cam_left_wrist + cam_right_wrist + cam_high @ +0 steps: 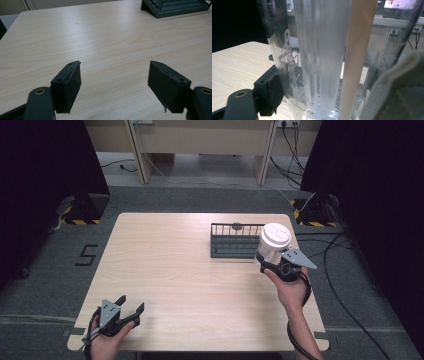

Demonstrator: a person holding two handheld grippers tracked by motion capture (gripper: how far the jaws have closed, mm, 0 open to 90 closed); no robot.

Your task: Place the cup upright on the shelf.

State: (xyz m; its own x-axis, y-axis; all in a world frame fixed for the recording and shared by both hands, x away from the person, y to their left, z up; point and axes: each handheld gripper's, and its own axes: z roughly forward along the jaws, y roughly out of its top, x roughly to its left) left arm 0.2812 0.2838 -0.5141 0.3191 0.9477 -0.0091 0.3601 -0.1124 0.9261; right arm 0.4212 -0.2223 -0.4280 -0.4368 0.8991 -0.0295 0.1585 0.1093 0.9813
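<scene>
Right tool (pixel 270 261) around upright clear cup (pixel 272 246), white lid (pixel 276 234) upward.

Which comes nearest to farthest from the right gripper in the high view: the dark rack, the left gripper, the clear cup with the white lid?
1. Clear cup: held between the right gripper's jaws.
2. Dark rack: just behind it, at the table's far right.
3. Left gripper: across the table, near-left edge, jaws open.
</scene>
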